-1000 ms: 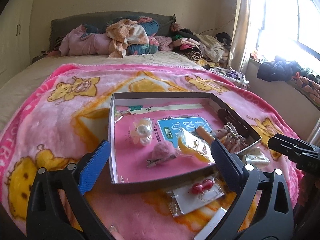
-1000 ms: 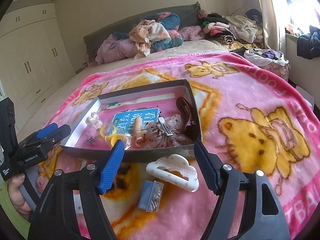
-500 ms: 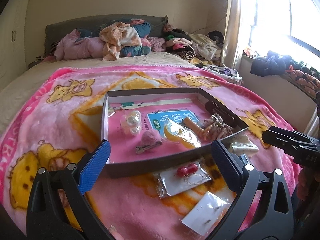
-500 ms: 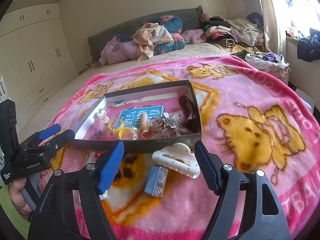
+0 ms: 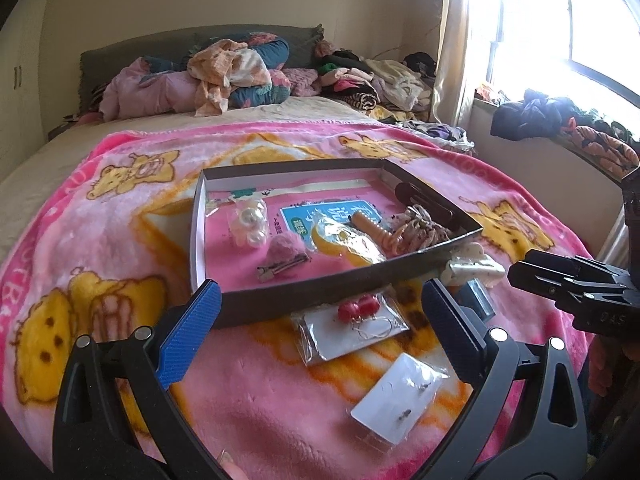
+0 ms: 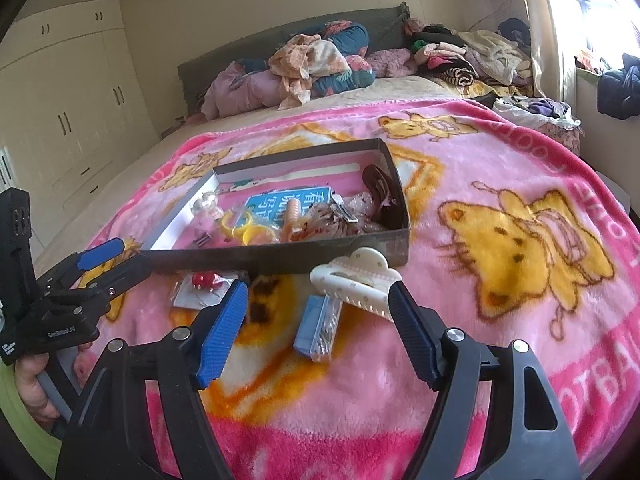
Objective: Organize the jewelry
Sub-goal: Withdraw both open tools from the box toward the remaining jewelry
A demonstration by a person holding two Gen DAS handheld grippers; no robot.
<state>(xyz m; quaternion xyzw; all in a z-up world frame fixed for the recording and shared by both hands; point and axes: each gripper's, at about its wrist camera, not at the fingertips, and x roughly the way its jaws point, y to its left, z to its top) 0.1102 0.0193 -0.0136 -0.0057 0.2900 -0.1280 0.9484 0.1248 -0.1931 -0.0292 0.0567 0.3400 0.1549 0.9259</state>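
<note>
A shallow dark box point(image 5: 328, 294) lies on the pink blanket. It holds a pearl clip point(image 5: 250, 222), a pink fuzzy clip point(image 5: 286, 250), yellow rings, an orange coil and hair ties. In front of it lie a bag with red earrings point(image 5: 356, 326), a white card with studs point(image 5: 400, 400), a white claw clip point(image 6: 356, 280) and a small blue case point(image 6: 318, 328). My left gripper point(image 5: 320, 326) is open above the earring bag, nothing between its pads. My right gripper point(image 6: 318, 322) is open, the blue case on the blanket below its gap and the claw clip by its right finger.
The pink bear-print blanket point(image 6: 520, 240) covers the bed's near half. Piled clothes point(image 5: 240, 76) sit at the headboard, and more lie on the window sill at right. White wardrobes point(image 6: 68, 112) line the left wall. A hand point(image 6: 32, 384) holds the left gripper's handle.
Both grippers have drawn back from the box toward the bed's near edge. The earring bag now shows in full and the white stud card has come into the left view.
</note>
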